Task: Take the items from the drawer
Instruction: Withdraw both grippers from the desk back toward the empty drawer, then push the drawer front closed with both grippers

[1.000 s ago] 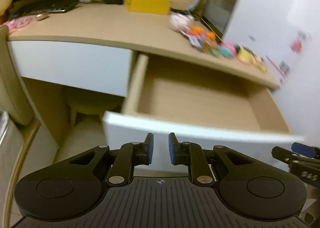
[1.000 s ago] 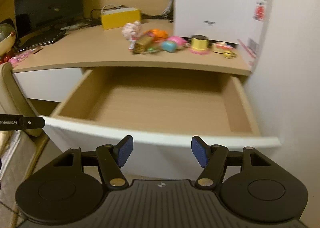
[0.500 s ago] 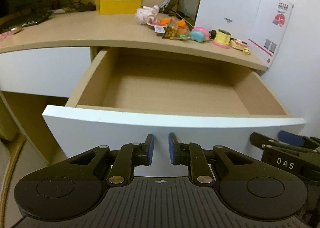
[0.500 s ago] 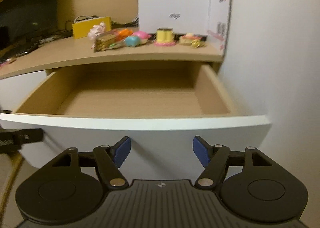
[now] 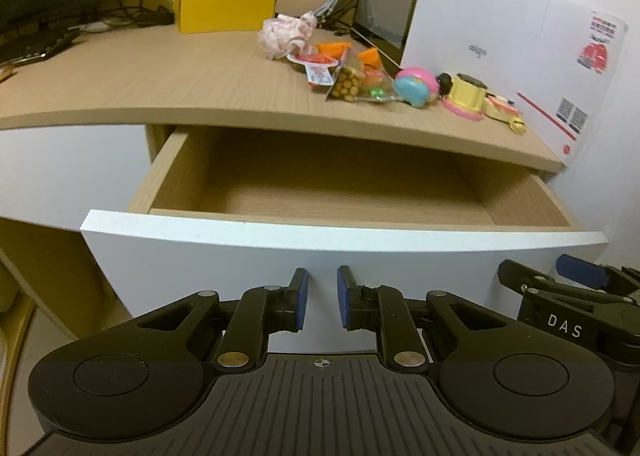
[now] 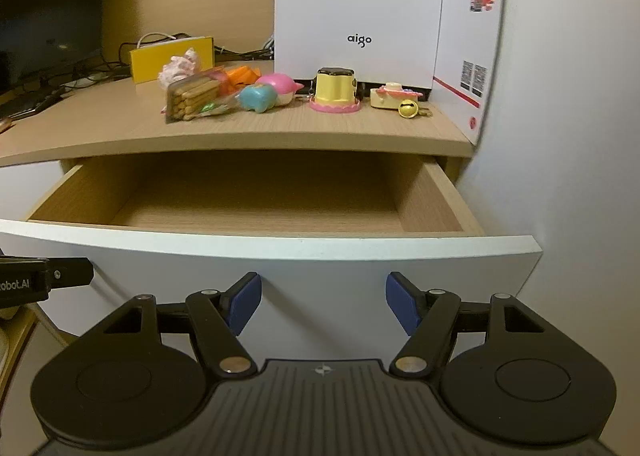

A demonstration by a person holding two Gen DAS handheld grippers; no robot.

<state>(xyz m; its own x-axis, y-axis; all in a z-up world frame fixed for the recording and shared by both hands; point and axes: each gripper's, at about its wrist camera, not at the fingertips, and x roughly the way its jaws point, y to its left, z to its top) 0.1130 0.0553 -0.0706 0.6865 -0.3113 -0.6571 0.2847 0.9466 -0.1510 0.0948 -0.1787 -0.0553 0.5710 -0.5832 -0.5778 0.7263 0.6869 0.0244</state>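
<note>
Before the open drawer (image 5: 340,230), the left gripper (image 5: 322,298) hangs with its jaws a narrow gap apart, nothing between them and touching nothing. Beside it, the right gripper (image 6: 324,302) faces the white drawer front with jaws set wider apart, likewise empty. No item shows inside the drawer. Up on the worktop (image 6: 100,124) lie the items (image 6: 260,96): snack packs, small toys and a bell, near a white box (image 6: 360,8).
</note>
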